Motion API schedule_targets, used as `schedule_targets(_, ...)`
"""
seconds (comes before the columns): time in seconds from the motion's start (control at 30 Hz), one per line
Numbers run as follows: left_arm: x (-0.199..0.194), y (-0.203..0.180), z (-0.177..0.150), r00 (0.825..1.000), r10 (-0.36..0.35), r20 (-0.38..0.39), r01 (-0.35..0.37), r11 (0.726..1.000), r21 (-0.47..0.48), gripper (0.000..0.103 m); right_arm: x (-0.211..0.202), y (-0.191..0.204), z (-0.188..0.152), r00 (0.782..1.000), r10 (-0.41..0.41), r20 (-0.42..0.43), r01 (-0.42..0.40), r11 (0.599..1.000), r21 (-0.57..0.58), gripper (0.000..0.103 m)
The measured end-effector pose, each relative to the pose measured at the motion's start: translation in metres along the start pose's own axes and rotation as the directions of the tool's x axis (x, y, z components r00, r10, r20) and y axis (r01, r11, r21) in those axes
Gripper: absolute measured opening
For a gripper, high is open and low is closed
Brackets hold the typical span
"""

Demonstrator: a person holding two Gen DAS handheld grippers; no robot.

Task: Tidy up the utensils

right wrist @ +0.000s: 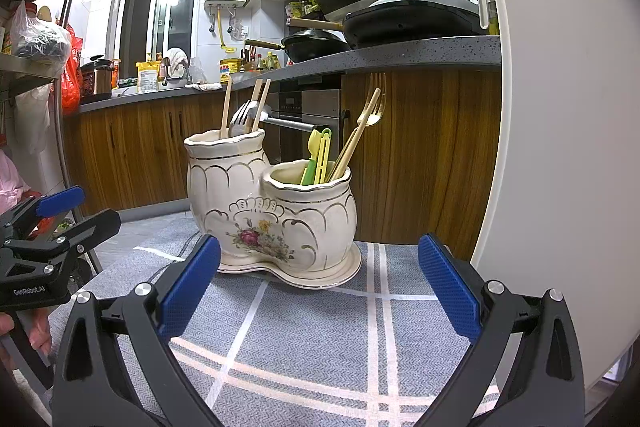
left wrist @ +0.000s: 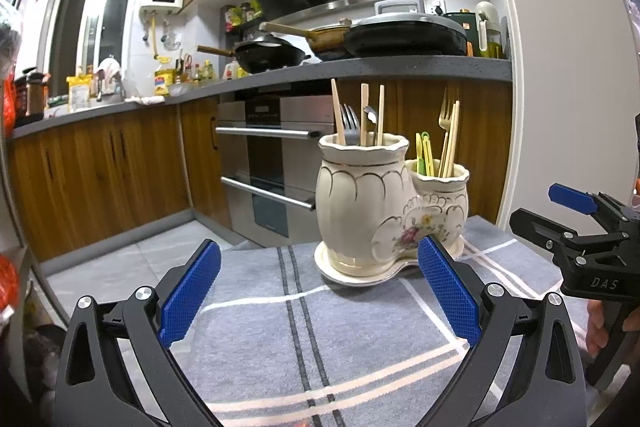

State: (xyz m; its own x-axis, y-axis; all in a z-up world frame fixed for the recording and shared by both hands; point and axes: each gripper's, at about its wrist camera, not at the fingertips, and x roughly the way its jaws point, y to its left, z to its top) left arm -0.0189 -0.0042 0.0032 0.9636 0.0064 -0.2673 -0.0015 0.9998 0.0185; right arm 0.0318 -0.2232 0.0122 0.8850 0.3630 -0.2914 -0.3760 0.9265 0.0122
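Kitchen cabinets of dark wood, an oven and a grey countertop carrying black pans [left wrist: 276, 53] fill the background, while a desk covered by a grey checked cloth [left wrist: 280, 327] holds the foreground. At far left, the left hand-held gripper [left wrist: 320, 291] hovers low over the cloth with its blue pads spread wide and nothing between them. Just beyond its fingertips stands a cream ceramic utensil holder [left wrist: 372, 211] with two joined pots on a shared saucer. The taller left pot contains wooden chopsticks [left wrist: 364, 115], a silver fork [left wrist: 350, 123] and a spoon. The shorter right pot [right wrist: 312, 211], painted with flowers, contains green and yellow plastic pieces [right wrist: 318, 157], more chopsticks and a gold fork [right wrist: 374, 103]. On the right, the right hand-held gripper [right wrist: 320, 291] also faces the holder from near the desk's edge, fingers parted wide and empty. A person's fingers show at each handle. A pale curved wall rises at far right.
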Motion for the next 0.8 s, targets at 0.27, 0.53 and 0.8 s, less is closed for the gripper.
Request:
schedule_targets(0.27, -0.0012, 0.0012, -0.0002, 1.0, 0.009, -0.003, -0.009, 1.0, 0.0, 0.098, -0.001, 0.0008, -0.0013, 1.0, -0.015, -0.001, 0.015, 1.0, 0.007, 0.097)
schedule_targets(0.53, 0.0, 0.0011, -0.0004, 0.999, 0.032, -0.009, -0.032, 0.999, 0.002, 0.098, -0.0013, 0.0008, -0.0016, 1.0, -0.02, -0.002, 0.02, 1.0, 0.008, 0.097)
schedule_targets(0.8, 0.0011, 0.0008, -0.0003, 0.999, 0.041, -0.013, -0.041, 0.999, 0.009, 0.098, -0.004, 0.0016, -0.0024, 0.999, -0.034, -0.002, 0.034, 0.999, 0.013, 0.097)
